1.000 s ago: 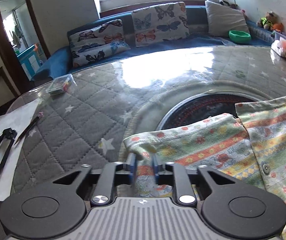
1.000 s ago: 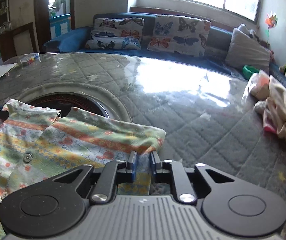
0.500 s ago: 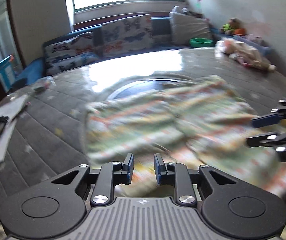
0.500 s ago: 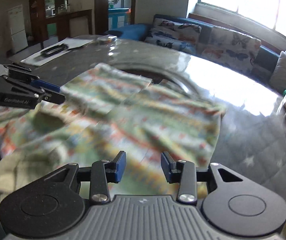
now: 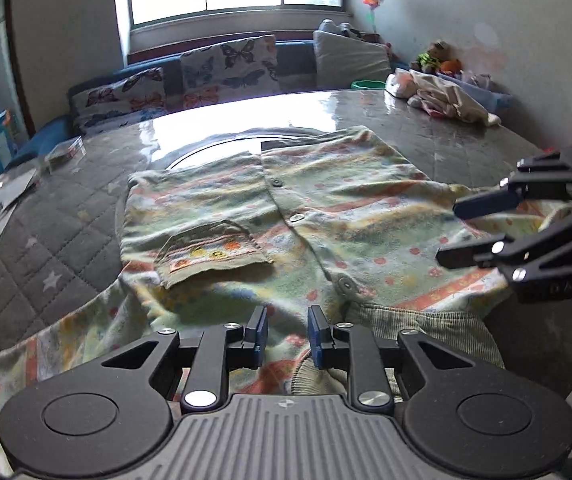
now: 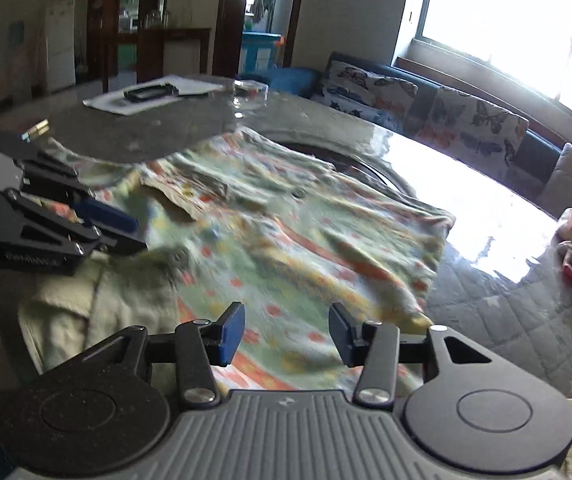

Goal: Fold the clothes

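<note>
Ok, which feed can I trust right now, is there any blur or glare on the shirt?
Left wrist view: sharp; the shirt, its buttons and pocket read clearly, though window glare washes out the table beyond it. Right wrist view: the shirt is motion-blurred, and glare off the table burns out behind it. Both views bend at the fisheye edges.

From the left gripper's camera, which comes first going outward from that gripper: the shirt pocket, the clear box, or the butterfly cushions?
1. Shirt pocket, just ahead of the left gripper, slightly left.
2. Clear box, far left on the table.
3. Butterfly cushions, on the sofa beyond the table.
</note>
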The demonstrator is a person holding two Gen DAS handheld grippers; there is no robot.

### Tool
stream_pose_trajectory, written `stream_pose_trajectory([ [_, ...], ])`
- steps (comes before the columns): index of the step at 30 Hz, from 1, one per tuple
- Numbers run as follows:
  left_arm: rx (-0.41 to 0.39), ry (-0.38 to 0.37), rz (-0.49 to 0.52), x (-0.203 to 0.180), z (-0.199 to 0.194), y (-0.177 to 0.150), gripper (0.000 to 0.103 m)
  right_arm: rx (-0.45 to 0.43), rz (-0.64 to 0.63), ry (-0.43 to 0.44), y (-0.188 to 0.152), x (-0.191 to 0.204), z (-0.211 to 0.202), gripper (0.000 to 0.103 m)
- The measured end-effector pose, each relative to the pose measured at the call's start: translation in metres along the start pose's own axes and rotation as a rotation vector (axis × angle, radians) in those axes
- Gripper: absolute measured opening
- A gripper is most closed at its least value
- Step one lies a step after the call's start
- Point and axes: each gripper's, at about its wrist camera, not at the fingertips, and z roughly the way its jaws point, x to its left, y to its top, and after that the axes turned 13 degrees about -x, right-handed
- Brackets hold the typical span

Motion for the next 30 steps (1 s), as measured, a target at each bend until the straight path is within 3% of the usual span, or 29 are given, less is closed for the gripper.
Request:
stream_pose_trajectory([
  [7,-0.026,0.054,-0.068,0.025,-0.029,-0.012,0.028,0.051,0.048,0.019,-0.018,0.0,-0.001,0.048],
  [10,-0.05,0.128,-0.13,0.049,-0.051,-0.02,0.028,0.045,0.096,-0.006,-0.024,-0.013,-0.017,0.049],
  [14,-0.068,0.341,-0.235,0.1,-0.081,-0.033,0.029,0.006,0.173,-0.135,-0.029,-0.046,-0.046,0.05],
  [18,-0.038,0.583,-0.282,0.15,-0.096,-0.046,0.03,0.001,0.254,-0.282,-0.043,-0.08,-0.063,0.051],
  [21,-0.021,0.698,-0.306,0.174,-0.099,-0.052,0.045,-0.001,0.341,-0.41,-0.059,-0.109,-0.08,0.051],
  [28,0.005,0.735,-0.302,0.185,-0.087,-0.062,0.048,-0.013,0.418,-0.546,-0.079,-0.138,-0.105,0.054],
  [30,-0.004,0.718,-0.311,0.186,-0.086,-0.062,0.039,-0.004,0.429,-0.56,-0.083,-0.143,-0.105,0.055],
])
